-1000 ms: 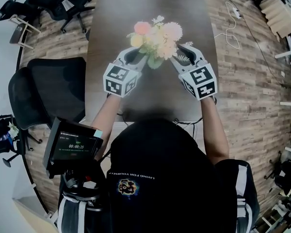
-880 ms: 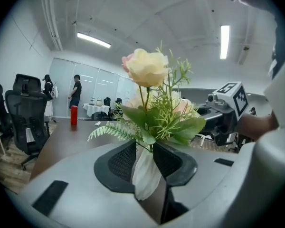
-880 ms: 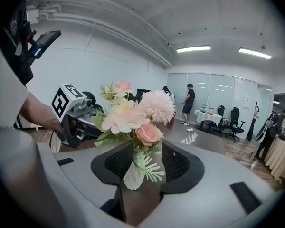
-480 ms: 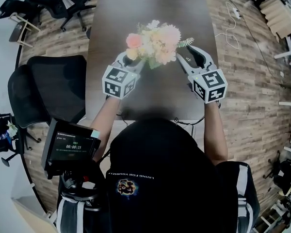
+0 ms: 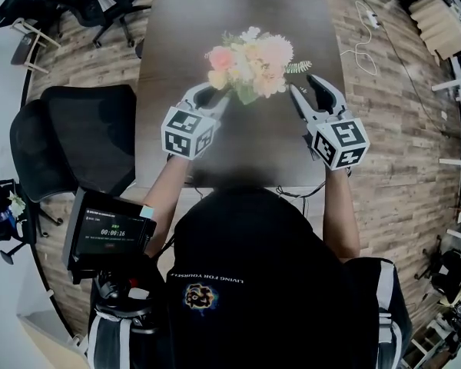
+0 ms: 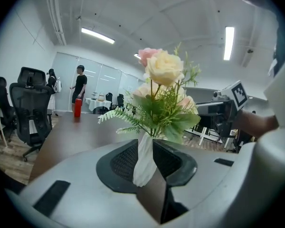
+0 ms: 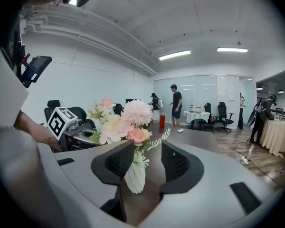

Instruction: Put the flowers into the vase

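Observation:
A bouquet of pink, cream and yellow flowers [image 5: 251, 58] stands in a white twisted vase [image 6: 143, 160] on the dark table [image 5: 238, 152]. My left gripper [image 5: 215, 94] is at the bouquet's lower left. Its jaws are shut on the vase's body, and the blooms [image 6: 164, 68] rise above them. My right gripper [image 5: 304, 84] hangs open to the right of the flowers, just clear of a fern sprig [image 5: 298, 66]. Through its jaws I see the vase [image 7: 135, 177] and blooms [image 7: 128, 115] a short way ahead, untouched by the pads.
A black office chair [image 5: 92, 137] stands left of the table. A red bottle [image 6: 78, 108] is at the table's far end, and a person [image 7: 176, 103] stands beyond it. A small screen unit [image 5: 107, 233] sits by my left elbow. Cables [image 5: 365, 29] lie on the floor to the right.
My right gripper has drawn away from the bouquet to the right and rolled. The flowers have shifted slightly with my left gripper still at the vase.

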The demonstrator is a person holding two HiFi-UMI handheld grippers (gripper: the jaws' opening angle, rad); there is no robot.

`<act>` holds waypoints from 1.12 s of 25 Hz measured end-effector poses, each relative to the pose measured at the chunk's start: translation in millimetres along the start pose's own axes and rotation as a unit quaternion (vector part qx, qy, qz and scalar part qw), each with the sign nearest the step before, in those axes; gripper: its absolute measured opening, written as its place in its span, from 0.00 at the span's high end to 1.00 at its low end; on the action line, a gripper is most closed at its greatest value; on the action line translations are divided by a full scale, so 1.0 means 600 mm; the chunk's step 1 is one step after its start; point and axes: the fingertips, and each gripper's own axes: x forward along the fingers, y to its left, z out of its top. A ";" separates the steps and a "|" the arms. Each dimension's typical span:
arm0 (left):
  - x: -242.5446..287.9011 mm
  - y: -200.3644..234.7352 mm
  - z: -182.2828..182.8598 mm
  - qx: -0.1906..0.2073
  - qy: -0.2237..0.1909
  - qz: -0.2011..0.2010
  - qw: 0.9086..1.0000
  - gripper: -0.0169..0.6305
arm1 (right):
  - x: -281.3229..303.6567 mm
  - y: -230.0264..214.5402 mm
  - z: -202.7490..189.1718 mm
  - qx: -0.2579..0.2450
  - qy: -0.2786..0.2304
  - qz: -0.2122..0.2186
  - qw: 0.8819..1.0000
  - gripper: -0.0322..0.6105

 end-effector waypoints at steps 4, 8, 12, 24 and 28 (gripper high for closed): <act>-0.007 -0.002 -0.009 0.008 0.001 0.010 1.000 0.87 | -0.021 0.006 0.004 0.013 -0.025 -0.006 1.000 0.70; -0.022 -0.001 -0.019 0.008 0.002 0.025 1.000 0.96 | -0.034 0.020 -0.004 0.033 -0.040 -0.003 0.999 0.70; -0.039 -0.010 -0.029 0.014 0.015 0.030 0.999 0.96 | -0.055 0.031 -0.005 0.050 -0.058 -0.006 0.997 0.70; -0.089 -0.041 -0.126 -0.032 0.050 0.033 0.998 0.96 | -0.116 0.096 -0.111 0.109 -0.006 -0.055 0.993 0.91; -0.118 -0.076 -0.163 -0.043 0.064 0.028 0.997 0.96 | -0.111 0.169 -0.144 0.127 0.023 -0.005 0.992 0.92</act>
